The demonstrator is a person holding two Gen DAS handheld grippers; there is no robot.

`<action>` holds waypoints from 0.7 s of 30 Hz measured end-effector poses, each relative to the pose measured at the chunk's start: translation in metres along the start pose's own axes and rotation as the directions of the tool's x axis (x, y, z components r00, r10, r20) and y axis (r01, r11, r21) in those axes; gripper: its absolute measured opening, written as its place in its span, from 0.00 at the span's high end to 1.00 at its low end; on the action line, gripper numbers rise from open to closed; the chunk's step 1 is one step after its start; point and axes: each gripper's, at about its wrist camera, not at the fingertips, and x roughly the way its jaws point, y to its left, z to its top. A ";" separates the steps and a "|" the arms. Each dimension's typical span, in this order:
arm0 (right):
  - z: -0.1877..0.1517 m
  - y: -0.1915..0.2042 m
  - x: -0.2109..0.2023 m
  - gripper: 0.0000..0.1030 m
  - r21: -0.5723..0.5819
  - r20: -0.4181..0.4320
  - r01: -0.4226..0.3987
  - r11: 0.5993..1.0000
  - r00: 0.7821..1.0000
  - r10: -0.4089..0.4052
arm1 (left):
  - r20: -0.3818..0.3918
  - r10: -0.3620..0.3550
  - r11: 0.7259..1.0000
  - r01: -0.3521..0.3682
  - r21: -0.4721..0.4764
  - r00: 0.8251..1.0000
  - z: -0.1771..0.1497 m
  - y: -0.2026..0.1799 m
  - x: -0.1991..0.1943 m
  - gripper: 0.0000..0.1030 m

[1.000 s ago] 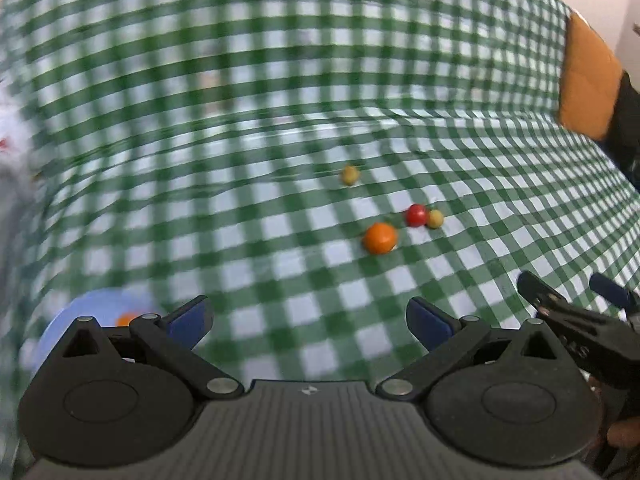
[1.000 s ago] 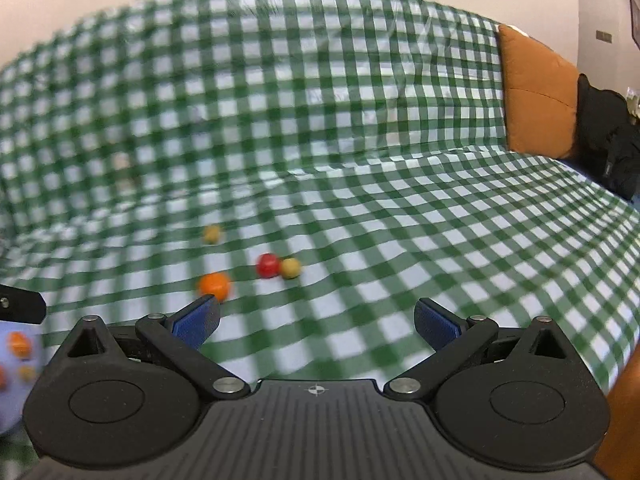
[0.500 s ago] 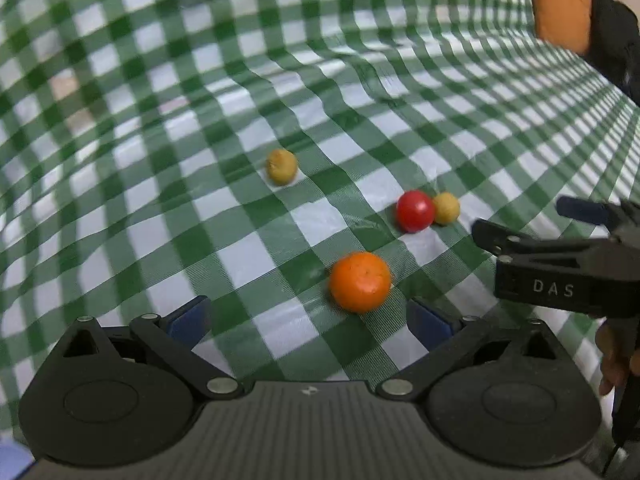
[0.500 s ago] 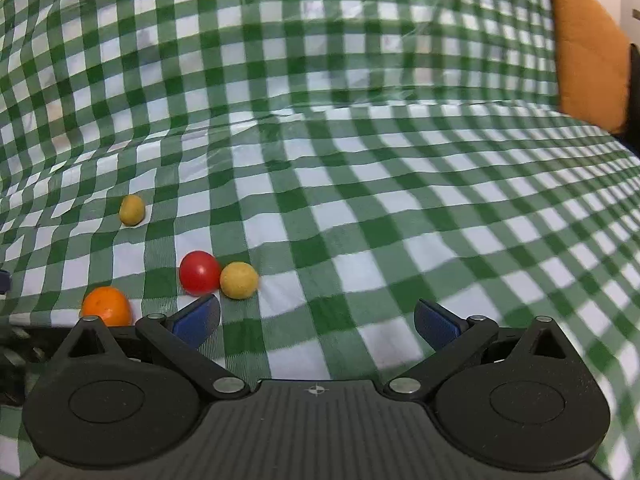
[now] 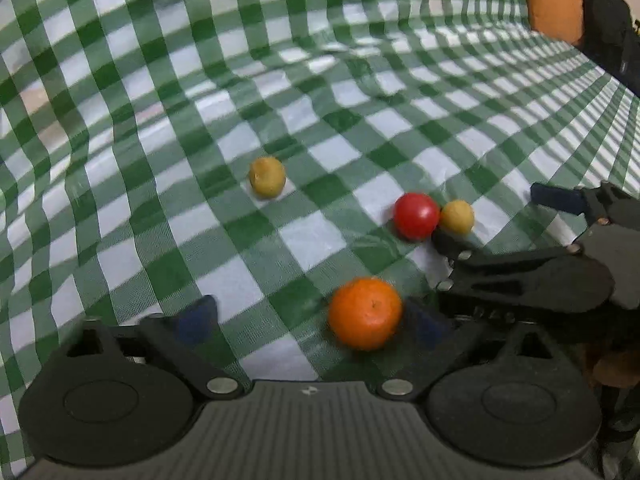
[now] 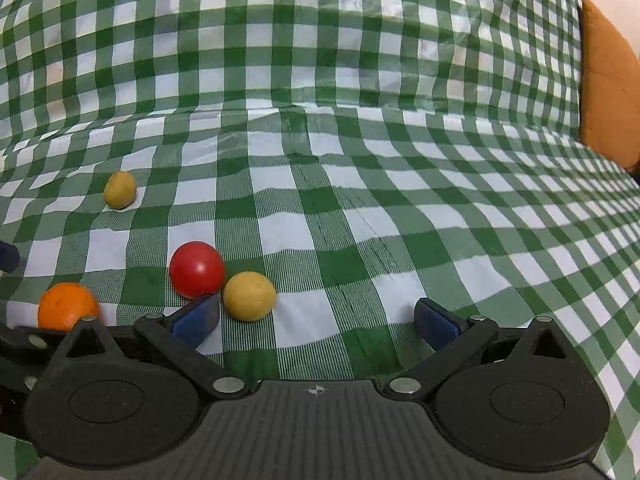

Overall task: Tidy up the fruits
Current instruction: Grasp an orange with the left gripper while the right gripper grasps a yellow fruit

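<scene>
Rightward, checked cloth (image 6: 400, 220) lies bare past fruits.

– What carries the fruit?
– A green-and-white checked cloth (image 6: 360, 184), wrinkled, draped over a soft seat and up its back.

– And what lies on it?
– A red tomato (image 6: 196, 269) is the landmark. A yellow fruit (image 6: 249, 296) touches it; an orange (image 5: 365, 313) lies near it; a second yellow fruit (image 6: 119, 189) sits farther off, toward the backrest.
</scene>
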 end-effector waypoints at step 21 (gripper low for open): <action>-0.009 -0.006 -0.173 0.73 0.068 0.033 -0.130 0.989 0.991 0.128 | -0.025 -0.014 0.990 0.011 -0.144 1.000 -0.071 0.013 -0.169 0.61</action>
